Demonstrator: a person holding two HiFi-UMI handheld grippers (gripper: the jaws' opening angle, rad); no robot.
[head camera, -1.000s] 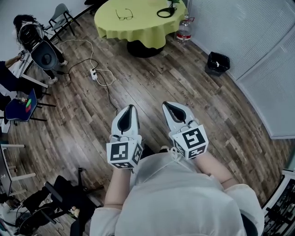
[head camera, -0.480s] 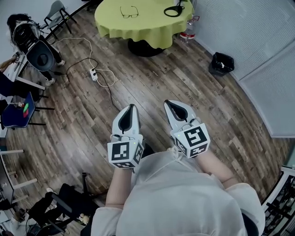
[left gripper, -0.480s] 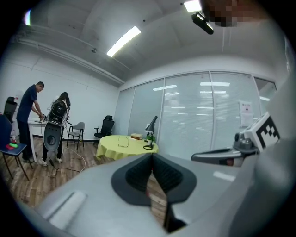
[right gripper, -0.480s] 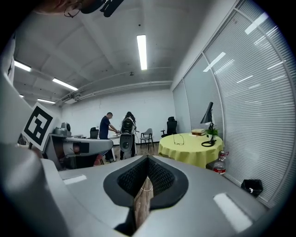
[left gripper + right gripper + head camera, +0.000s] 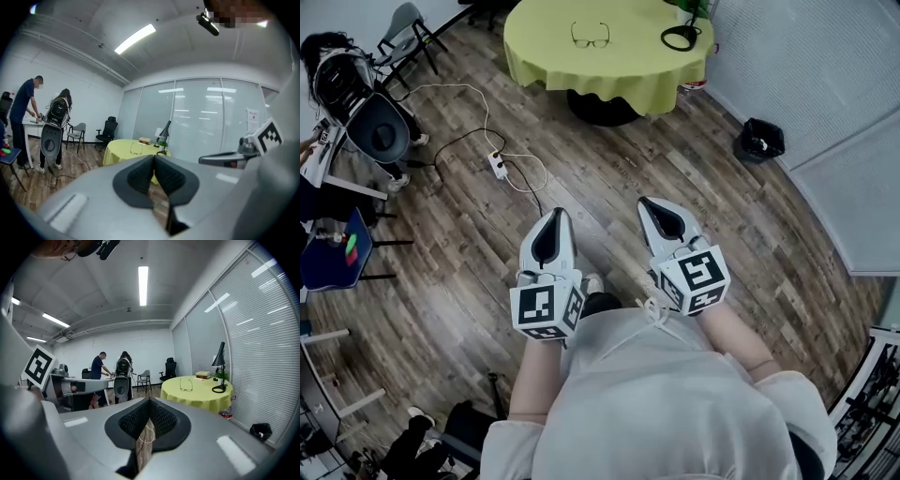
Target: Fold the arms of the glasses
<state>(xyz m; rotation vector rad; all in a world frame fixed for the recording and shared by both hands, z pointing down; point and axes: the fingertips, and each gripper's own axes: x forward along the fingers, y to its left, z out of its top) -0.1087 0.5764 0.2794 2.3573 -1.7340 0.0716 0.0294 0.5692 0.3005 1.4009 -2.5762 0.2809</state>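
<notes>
well, left gripper (image 5: 557,217) and right gripper (image 5: 649,206) both show empty fingers (image 5: 136,178) closed, far from the glasses (image 5: 591,37).

Hand-held grippers, left (image 5: 557,217) and right (image 5: 652,206), closed.

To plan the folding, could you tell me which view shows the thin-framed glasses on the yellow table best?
The head view: the thin-framed glasses lie whole, seen from above. Both gripper views show them smaller, distant.

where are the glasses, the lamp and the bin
glasses (image 5: 591,40): head view, bridge between the lenses
lamp (image 5: 219,359): right gripper view, its shade
bin (image 5: 759,139): head view, its black body
</notes>
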